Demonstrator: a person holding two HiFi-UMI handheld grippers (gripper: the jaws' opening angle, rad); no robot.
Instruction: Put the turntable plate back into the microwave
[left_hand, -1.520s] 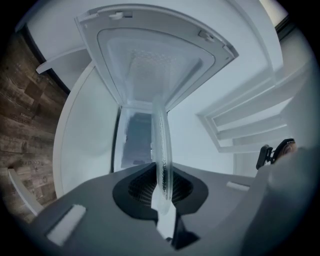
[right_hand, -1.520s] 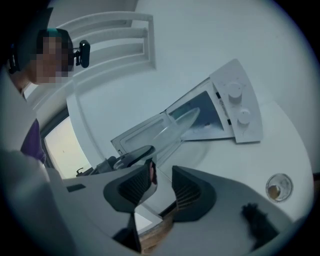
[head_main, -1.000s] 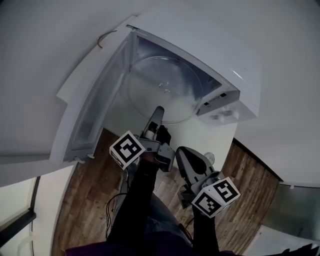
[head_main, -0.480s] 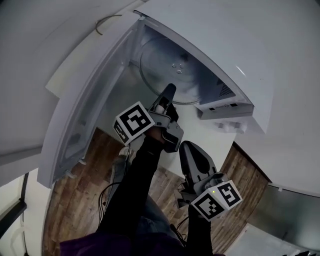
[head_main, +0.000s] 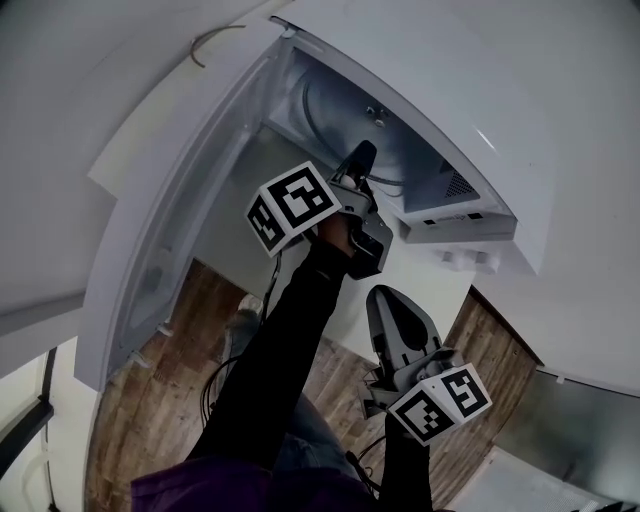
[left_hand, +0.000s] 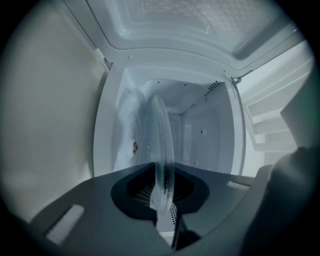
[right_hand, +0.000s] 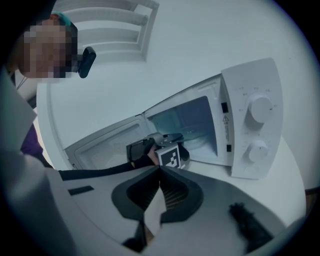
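Observation:
The clear glass turntable plate (left_hand: 163, 145) is pinched by its near rim in my left gripper (left_hand: 162, 174), which is shut on it. The plate reaches edge-on into the white microwave's cavity (left_hand: 200, 125), above the floor hub (left_hand: 134, 147). From the head view, my left gripper (head_main: 362, 153) has its tips inside the microwave's mouth, with the plate (head_main: 335, 120) ahead of them. My right gripper (head_main: 398, 318) hangs back below the microwave, shut with nothing in it. In the right gripper view, that gripper (right_hand: 160, 171) points at the microwave (right_hand: 250, 125) and the left gripper's marker cube (right_hand: 170, 156).
The microwave door (head_main: 170, 220) stands swung wide open to the left. Two dials (right_hand: 260, 109) sit on the control panel at the right. The microwave rests on a white counter (right_hand: 210, 50); wooden floor (head_main: 160, 390) lies below. A person's dark sleeve (head_main: 290, 340) runs to the left gripper.
My left gripper has pushed forward with the plate, from in front of the opening to inside the cavity. The right gripper has stayed about where it was.

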